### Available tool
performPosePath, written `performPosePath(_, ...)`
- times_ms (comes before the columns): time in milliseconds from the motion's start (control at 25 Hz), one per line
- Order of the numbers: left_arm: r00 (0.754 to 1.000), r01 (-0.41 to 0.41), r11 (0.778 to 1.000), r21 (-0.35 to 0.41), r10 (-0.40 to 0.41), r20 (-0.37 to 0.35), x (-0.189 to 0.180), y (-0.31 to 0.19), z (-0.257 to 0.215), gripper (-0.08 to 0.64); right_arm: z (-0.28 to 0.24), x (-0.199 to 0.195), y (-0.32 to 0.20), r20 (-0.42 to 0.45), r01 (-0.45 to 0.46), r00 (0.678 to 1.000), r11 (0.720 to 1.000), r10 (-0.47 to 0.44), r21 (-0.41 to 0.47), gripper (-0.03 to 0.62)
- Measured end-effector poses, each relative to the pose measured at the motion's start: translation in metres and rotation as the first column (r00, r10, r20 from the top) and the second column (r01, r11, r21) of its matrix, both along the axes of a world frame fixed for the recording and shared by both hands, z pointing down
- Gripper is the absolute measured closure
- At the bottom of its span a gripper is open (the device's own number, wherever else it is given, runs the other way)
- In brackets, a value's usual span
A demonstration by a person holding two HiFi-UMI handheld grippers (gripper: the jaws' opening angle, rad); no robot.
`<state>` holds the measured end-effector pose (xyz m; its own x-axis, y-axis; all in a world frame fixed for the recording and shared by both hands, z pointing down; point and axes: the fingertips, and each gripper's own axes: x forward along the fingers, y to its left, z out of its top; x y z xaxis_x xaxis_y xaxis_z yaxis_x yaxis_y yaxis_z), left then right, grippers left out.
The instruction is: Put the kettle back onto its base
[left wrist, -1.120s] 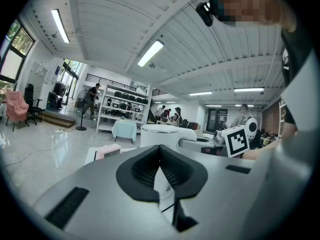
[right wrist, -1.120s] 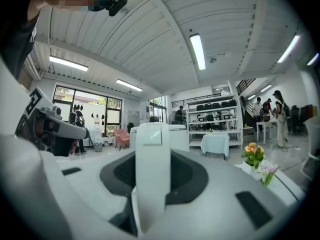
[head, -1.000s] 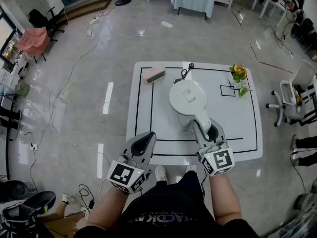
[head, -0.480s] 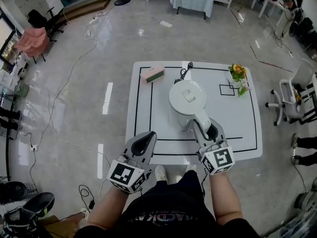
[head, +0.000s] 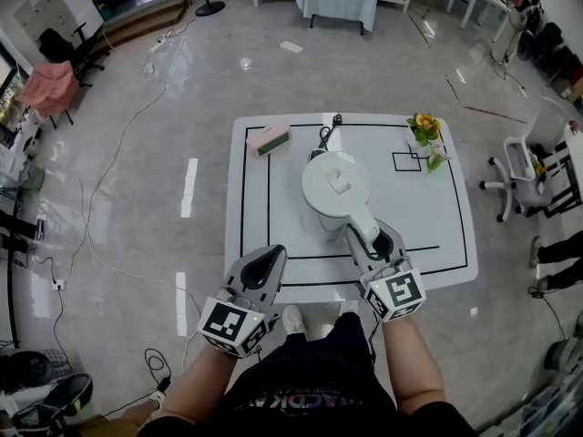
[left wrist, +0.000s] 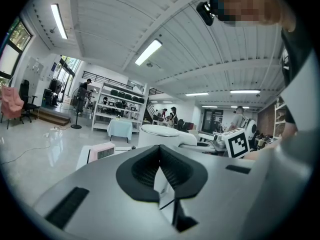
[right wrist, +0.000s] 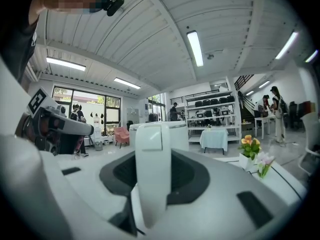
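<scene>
A white kettle [head: 335, 185] stands upright on the white table [head: 437, 235], its handle [head: 364, 228] pointing toward me. My right gripper [head: 378, 240] is shut on that handle [right wrist: 152, 169]; its jaws have just eased slightly wider with the handle still between them. Whether the base lies under the kettle is hidden; a black cord [head: 326, 137] runs from behind it. My left gripper [head: 268, 257] is shut and holds nothing, level with the table's front edge and left of the kettle [left wrist: 160, 134]. Its pads [left wrist: 150, 166] meet.
A pink box [head: 268, 139] lies at the table's far left. A small vase of flowers [head: 424, 135] stands at the far right beside a small marked square [head: 406, 161]. Black lines frame the tabletop. A white chair [head: 519, 176] stands to the table's right.
The head view has shifted, so the table and kettle sit a little higher and further left in the picture. Both grippers keep their places relative to the kettle.
</scene>
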<state>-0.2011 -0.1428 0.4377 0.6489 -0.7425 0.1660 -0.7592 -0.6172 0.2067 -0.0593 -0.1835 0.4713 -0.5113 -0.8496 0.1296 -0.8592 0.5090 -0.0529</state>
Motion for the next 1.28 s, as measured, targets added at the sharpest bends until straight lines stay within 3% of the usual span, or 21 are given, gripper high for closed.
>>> performPosePath(400, 0.997, -0.073, 0.997, 0.0, 0.073, -0.026, 0.005, 0.007, 0.003, 0.555, 0.005, 0.0, 0.016, -0.044, -0.04, 0.998, 0.998, 0.038, -0.039, 0.383)
performPosePath(920, 0.978, -0.196, 0.98, 0.024, 0.197, -0.065, 0.038, 0.019, -0.001, 0.555, -0.049, 0.034, 0.06, -0.072, -0.15, 0.985, 0.986, 0.155, 0.069, 0.382)
performPosePath(1280, 0.982, -0.179, 0.984, 0.015, 0.18, -0.058, 0.071, 0.028, -0.002, 0.555, -0.07, 0.069, 0.068, -0.03, -0.142, 0.989, 0.985, 0.146, 0.099, 0.382)
